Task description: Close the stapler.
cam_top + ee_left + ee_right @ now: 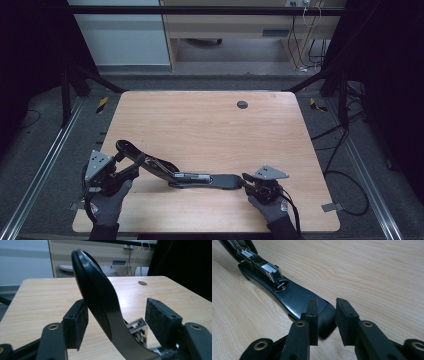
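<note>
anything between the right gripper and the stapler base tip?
Nothing visible. The right gripper sits at the front tip of the stapler base, which lies flat on the table, jaws apart over that tip. The left gripper has the raised stapler arm between its open pads.

The stapler (200,178) is black, with a shiny silver metal channel (265,268) running along its base. The table (210,125) is pale wood with a fine lengthwise grain and one small dark round hole (242,104). Both grippers, left (131,165) and right (246,180), are black with grey top plates. The gloves (107,202) are grey. Yellow-and-black striped tape (102,104) marks the grey floor.
</note>
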`<state>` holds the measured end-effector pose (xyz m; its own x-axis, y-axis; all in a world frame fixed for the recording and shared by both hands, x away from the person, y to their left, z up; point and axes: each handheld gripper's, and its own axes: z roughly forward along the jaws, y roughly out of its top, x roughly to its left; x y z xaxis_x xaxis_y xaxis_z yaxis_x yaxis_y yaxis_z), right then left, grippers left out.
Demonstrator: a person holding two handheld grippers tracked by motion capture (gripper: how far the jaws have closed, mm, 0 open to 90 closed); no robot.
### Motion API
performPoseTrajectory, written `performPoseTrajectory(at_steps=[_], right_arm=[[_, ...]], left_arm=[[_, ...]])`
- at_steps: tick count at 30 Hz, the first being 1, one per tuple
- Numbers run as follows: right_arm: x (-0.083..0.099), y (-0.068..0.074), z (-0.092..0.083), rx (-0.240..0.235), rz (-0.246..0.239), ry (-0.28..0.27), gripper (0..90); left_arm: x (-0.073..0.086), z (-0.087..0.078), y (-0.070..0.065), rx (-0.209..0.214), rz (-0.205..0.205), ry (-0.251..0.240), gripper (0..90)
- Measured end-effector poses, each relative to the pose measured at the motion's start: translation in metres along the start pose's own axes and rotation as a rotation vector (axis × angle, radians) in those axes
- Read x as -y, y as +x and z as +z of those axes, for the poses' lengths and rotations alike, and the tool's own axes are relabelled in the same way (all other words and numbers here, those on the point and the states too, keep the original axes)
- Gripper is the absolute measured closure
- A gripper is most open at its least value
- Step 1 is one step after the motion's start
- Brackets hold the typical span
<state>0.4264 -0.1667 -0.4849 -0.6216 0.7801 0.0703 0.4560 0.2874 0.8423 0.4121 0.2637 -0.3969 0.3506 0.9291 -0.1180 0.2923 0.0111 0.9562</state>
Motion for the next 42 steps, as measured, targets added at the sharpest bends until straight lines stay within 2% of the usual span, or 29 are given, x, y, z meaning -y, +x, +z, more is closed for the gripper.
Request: performPoseTrajectory(at_steps=[6,10,14,17,20,26,31,42], right_arm=[[0.003,0.002,0.001,0.024,0.008,-0.004,78.4],[0.005,0.004,0.004,0.034,0.013,-0.008,83.1],[0.006,0.008,0.009,0.022,0.018,0.009,89.1],[0.006,0.009,0.013,0.013,0.030,0.016,90.0],[0.006,0.010,0.016,0.005,0.036,0.018,90.0],[0.007,0.013,0.022,0.005,0.038,0.033,90.0],[0.008,0.014,0.023,0.005,0.037,0.030,90.0],[0.009,0.013,0.024,-0.011,0.090,0.024,90.0]], left_arm=[[0.000,0.003,0.002,-0.032,-0.018,-0.042,41.2],[0.001,0.005,0.002,-0.047,-0.018,-0.054,46.9],[0.002,0.007,0.001,-0.055,-0.027,-0.055,52.8],[0.003,0.007,0.001,-0.068,-0.018,-0.061,55.1],[0.004,0.007,0.001,-0.062,-0.036,-0.062,57.8],[0.004,0.007,0.001,-0.068,-0.042,-0.069,58.9],[0.005,0.006,0.002,-0.057,-0.061,-0.067,59.4],[0.003,0.005,0.000,-0.041,-0.069,-0.069,60.5]])
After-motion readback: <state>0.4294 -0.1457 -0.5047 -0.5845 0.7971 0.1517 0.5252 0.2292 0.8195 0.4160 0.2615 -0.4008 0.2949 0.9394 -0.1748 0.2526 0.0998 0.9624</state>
